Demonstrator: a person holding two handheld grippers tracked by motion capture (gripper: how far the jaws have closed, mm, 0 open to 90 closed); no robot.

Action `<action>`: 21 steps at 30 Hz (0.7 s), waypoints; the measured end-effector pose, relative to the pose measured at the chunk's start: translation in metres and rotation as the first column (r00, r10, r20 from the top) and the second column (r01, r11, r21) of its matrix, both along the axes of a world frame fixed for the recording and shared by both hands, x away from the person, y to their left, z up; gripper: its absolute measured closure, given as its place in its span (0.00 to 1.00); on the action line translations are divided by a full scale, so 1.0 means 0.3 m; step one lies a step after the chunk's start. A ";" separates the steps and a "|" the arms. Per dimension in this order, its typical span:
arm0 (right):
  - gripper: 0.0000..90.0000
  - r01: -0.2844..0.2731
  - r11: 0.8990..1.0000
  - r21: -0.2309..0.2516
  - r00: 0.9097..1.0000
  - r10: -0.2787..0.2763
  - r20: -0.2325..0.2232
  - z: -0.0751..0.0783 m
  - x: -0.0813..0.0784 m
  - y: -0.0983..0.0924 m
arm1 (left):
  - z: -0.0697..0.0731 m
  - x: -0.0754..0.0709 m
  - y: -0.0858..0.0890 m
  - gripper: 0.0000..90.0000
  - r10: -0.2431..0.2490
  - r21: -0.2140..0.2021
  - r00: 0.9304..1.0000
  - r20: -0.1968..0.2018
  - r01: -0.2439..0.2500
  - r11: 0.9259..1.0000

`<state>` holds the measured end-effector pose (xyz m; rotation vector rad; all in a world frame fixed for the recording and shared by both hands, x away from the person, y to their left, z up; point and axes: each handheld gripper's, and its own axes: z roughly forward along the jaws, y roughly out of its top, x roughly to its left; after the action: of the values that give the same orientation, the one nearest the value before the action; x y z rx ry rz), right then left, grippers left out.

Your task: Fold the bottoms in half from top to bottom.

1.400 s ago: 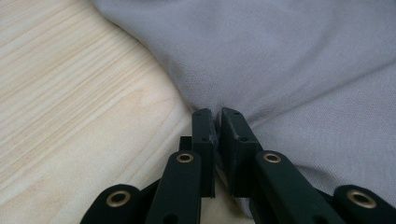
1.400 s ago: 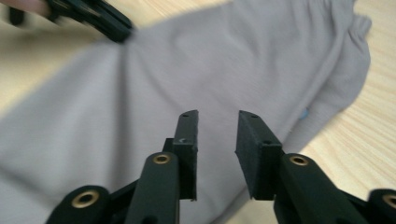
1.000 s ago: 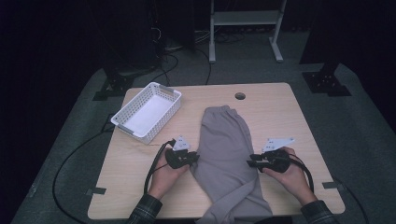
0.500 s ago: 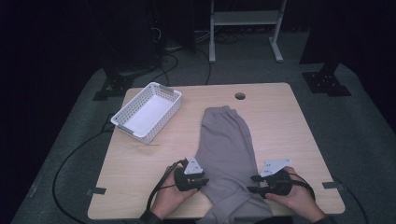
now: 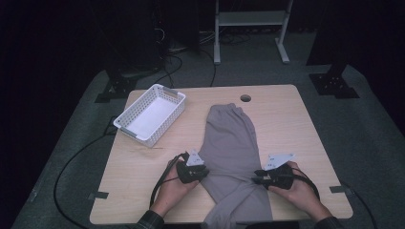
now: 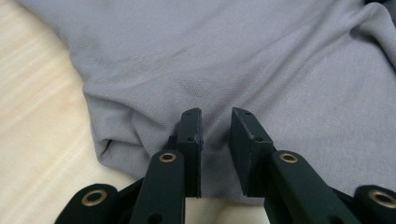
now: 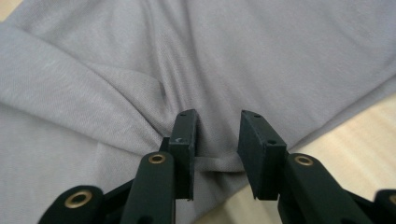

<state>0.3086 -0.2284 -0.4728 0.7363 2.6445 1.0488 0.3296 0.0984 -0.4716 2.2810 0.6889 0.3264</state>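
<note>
Grey sweatpants [image 5: 232,148] lie lengthwise on the desk [image 5: 305,129] right of the white basket [image 5: 150,114]; each hand-held gripper, left [image 6: 215,133] and right [image 7: 217,135], having just narrowed, stands part-open over its side edge, cloth between unpinched, so both should bite deep and together before lifting.

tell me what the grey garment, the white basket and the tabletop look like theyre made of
Grey garment: soft knit fabric, probably cotton jersey or fleece; matte, fine weave texture, loose folds.
White basket: likely moulded plastic; the walls are a regular grid of small holes.
Tabletop: pale wood-look surface, perhaps laminate; faint lengthwise grain, smooth and even with a round cable hole.
</note>
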 end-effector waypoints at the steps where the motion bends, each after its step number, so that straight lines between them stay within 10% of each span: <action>1: 0.74 0.005 1.000 0.002 1.000 -0.005 0.000 -0.001 0.014 0.000 | 0.000 0.015 0.000 0.82 0.006 0.001 1.000 0.003 -0.006 1.000; 21: 0.81 0.076 0.997 0.002 0.997 -0.076 0.001 0.003 0.251 0.040 | 0.006 0.244 -0.008 0.87 0.082 0.022 0.997 0.013 -0.082 0.996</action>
<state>0.3839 -0.2163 -0.4719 0.8295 2.5925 1.0317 0.4028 0.0960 -0.4698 2.2742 0.7775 0.3884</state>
